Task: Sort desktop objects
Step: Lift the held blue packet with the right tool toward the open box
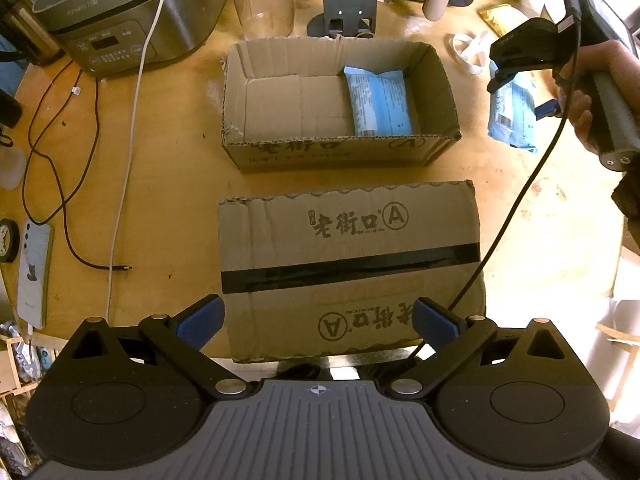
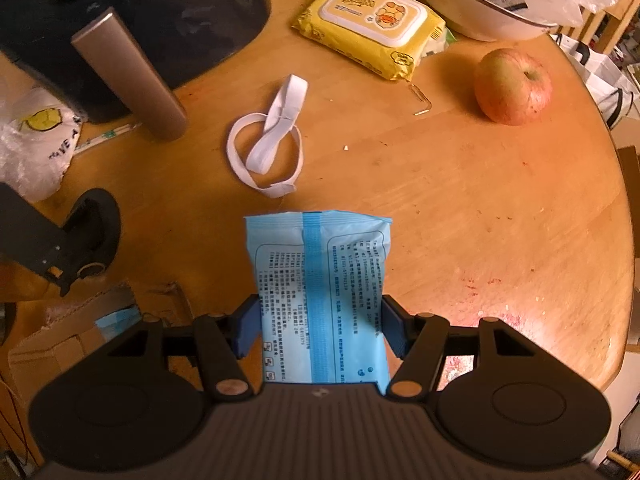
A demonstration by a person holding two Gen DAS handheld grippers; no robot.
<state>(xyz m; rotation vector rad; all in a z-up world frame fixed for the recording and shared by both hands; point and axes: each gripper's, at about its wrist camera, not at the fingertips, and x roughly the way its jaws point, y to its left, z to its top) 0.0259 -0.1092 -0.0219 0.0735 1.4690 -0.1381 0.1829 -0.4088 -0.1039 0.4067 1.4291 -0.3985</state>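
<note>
Right tongs [image 2: 320,330] clamp a blue packet [image 2: 320,280]; left tongs [image 1: 318,322] gape over a box [image 1: 348,264] stamped "A".

Held packet [image 2: 324,300] was light blue with a darker blue centre stripe and dark print. Wipes pack [image 2: 370,26] yellow with white lid, strap [image 2: 266,140] white, apple [image 2: 512,86] red-green, counter [image 2: 460,184] orange-brown wood. Tongs' pads [image 2: 246,330] blue.
</note>
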